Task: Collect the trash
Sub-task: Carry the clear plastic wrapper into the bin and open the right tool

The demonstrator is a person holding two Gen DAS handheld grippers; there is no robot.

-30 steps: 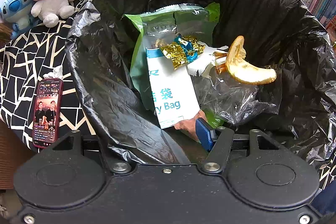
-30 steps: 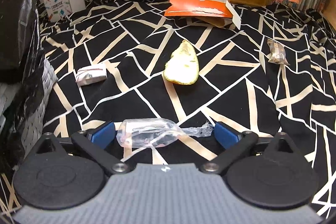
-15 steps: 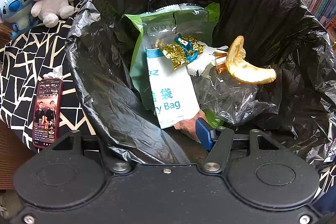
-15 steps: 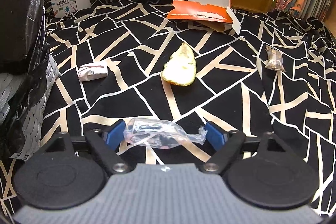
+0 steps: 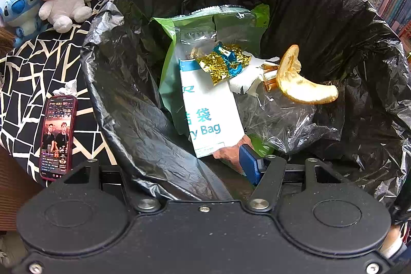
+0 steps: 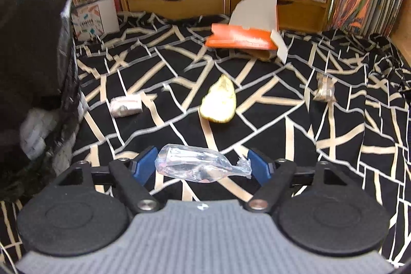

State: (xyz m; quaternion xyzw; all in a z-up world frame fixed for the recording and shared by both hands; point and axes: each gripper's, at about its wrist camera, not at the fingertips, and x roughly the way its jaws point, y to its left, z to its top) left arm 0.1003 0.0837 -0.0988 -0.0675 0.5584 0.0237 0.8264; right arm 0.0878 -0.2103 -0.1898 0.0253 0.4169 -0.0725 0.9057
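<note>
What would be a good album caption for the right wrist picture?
Right hand-held gripper closing around a clear plastic wrapper above the patterned bedspread, with a fruit peel waiting beyond.

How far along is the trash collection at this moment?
Done: peel, foil wrapper and packaging lie in the black bag. In hand: right gripper closing around a clear wrapper. Left: peel slice, white wrapper, small packet, orange box.

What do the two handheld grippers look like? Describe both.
Left gripper: matte black body with two round discs, silver screws, black linkage arms and blue finger pads. Right gripper: the same black discs, arms and blue pads, but with a ribbed grey centre panel.
</note>
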